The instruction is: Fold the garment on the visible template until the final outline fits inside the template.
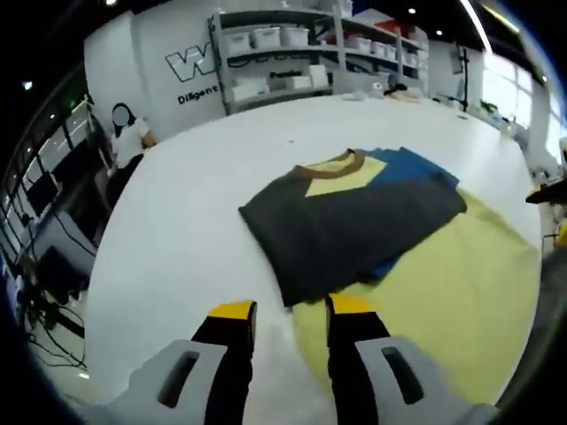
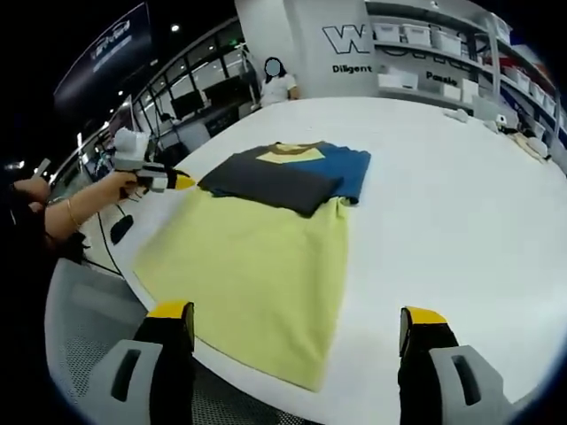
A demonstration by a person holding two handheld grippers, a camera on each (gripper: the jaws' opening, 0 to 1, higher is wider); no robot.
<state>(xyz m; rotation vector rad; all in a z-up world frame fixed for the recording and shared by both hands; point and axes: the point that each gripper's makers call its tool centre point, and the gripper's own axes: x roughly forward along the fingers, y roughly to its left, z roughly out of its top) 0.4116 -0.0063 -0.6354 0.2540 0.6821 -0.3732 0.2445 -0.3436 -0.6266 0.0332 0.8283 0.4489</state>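
A: Where's the garment (image 2: 275,257) lying?
B: On the white table (image 2: 443,204), collar at 12 o'clock in the right gripper view, long axis running toward 6; a template, perhaps blue, peeks beneath.
A: Grippers?
B: Left gripper (image 1: 291,312) hovers at the sleeve fold, jaws slightly apart; right gripper (image 2: 298,320) spread wide, empty.

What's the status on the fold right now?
Both tongs open, left and right, holding nothing. Garment partly folded on the table: dark sleeve across the chest, yellow body flat. Nothing obstructing.
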